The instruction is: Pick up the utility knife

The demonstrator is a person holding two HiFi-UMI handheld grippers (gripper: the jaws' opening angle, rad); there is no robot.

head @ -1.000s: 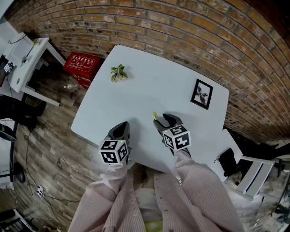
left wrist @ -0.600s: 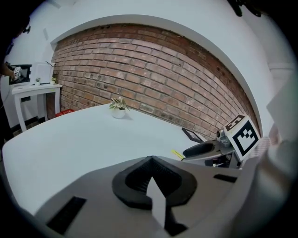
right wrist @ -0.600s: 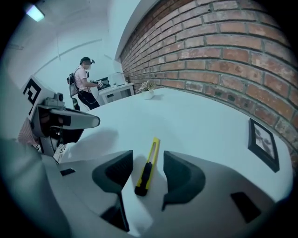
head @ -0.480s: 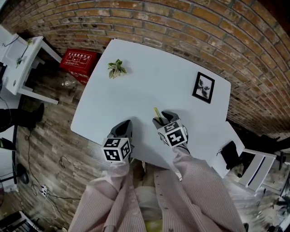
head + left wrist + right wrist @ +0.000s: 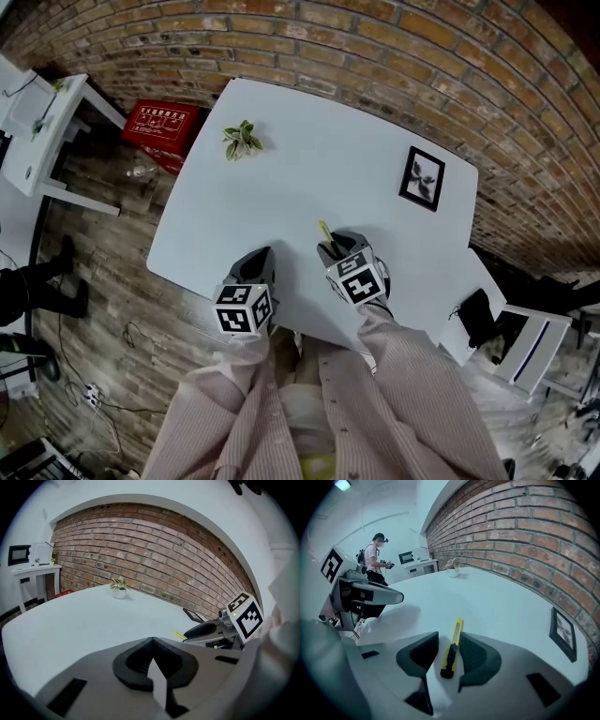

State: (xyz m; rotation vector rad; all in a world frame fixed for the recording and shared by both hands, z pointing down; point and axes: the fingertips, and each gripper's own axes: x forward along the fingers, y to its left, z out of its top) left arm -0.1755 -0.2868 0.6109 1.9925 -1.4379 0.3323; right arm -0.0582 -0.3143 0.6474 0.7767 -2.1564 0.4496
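Note:
The utility knife (image 5: pixel 452 651), yellow with a black slider, lies flat on the white table (image 5: pixel 309 178). My right gripper (image 5: pixel 449 660) points down over it. Its jaws are closing with the knife's rear half between them. The knife sits close against the right pad (image 5: pixel 477 656), and a gap remains on the left side. In the head view only the yellow tip of the knife (image 5: pixel 323 232) shows ahead of the right gripper (image 5: pixel 336 249). My left gripper (image 5: pixel 253 270) hovers beside it near the table's front edge, shut and holding nothing.
A small potted plant (image 5: pixel 242 141) stands at the far left of the table and a black picture frame (image 5: pixel 421 178) at the far right. A red box (image 5: pixel 159 127) and a white desk (image 5: pixel 37 131) are on the floor to the left. A person (image 5: pixel 375 557) stands far off.
My right gripper has sunk a little and tilted over the knife, so the knife now lies between its jaws. The left gripper has stayed put.

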